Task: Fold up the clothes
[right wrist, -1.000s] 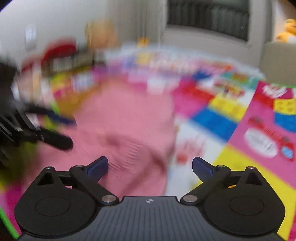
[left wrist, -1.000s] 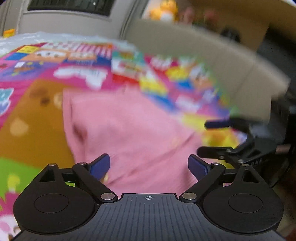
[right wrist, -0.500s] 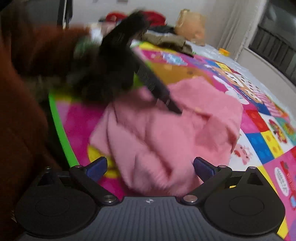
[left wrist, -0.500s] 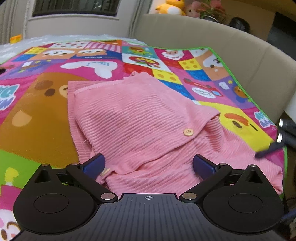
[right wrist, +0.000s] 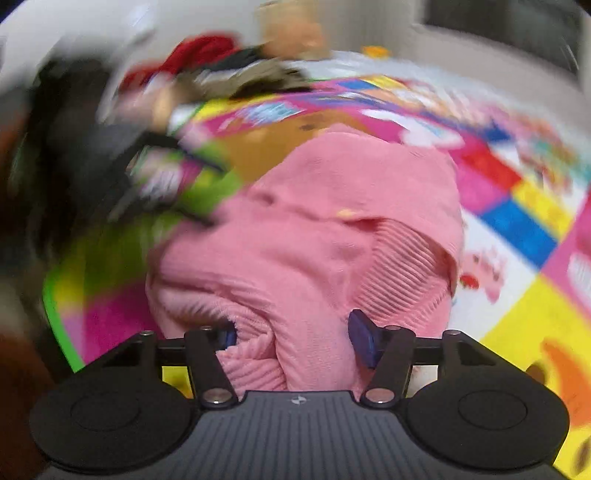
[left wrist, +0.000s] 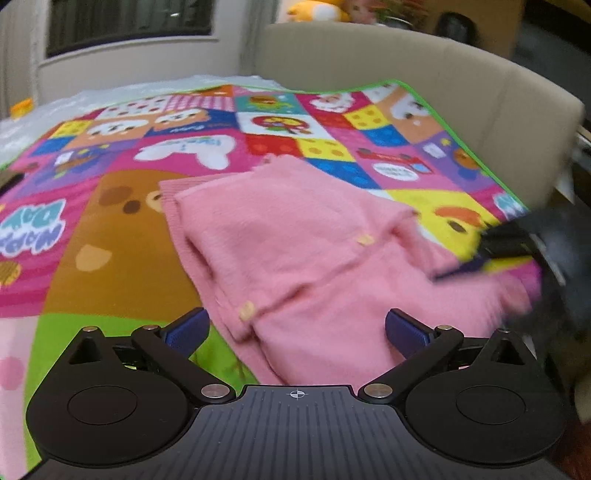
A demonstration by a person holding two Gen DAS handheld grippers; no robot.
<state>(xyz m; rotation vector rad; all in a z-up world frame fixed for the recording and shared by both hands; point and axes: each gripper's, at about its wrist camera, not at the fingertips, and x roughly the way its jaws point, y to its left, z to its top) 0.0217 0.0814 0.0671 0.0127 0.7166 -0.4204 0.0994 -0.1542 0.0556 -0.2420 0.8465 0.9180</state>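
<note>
A pink ribbed cardigan point(left wrist: 295, 251) with pale buttons lies folded over on a colourful play mat point(left wrist: 110, 229). My left gripper point(left wrist: 295, 330) is open and empty, its jaws wide apart above the cardigan's near edge. My right gripper point(right wrist: 291, 334) has its jaws partly closed around a bunched fold of the cardigan point(right wrist: 314, 251) at its near edge. The right gripper also shows as a dark blur at the right of the left wrist view point(left wrist: 517, 251). The left gripper shows as a dark blur at the left of the right wrist view point(right wrist: 155, 173).
A beige sofa back point(left wrist: 443, 81) runs along the mat's far right side. A heap of red and dark clothes point(right wrist: 221, 70) lies beyond the mat's far corner. A window and white wall point(left wrist: 129, 33) stand behind the mat.
My right gripper has come down onto the cardigan's near edge and its jaws have narrowed around a fold. My left gripper has pulled back and sideways, still open.
</note>
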